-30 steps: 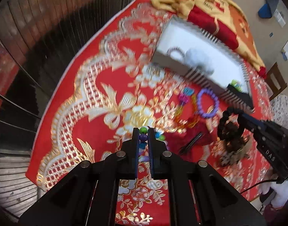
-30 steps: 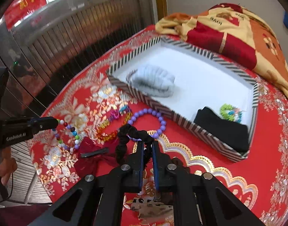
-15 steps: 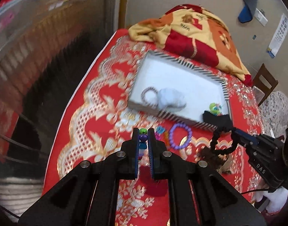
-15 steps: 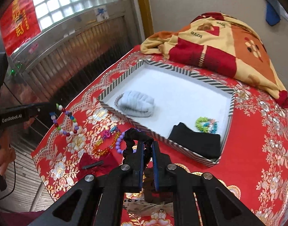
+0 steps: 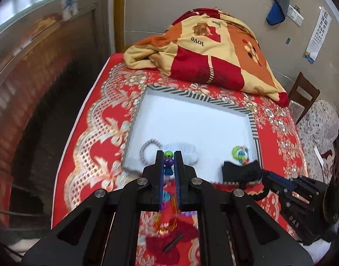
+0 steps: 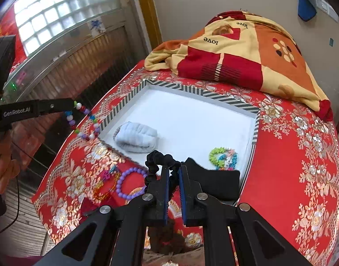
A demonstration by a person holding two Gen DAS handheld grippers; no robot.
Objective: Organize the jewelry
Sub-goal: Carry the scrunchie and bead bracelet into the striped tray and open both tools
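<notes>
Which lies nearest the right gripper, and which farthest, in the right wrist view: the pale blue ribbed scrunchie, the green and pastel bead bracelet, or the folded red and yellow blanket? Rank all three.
1. Green and pastel bead bracelet, in the striped tray's near right corner, just beyond the right gripper.
2. Pale blue ribbed scrunchie, tray's left side; close to the bracelet in rank.
3. Folded red and yellow blanket, behind the tray.

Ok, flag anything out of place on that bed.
Several pieces lie loose on the red cloth outside the striped tray: a purple bead bracelet and an orange strand beside it. Nothing looks damaged.
</notes>
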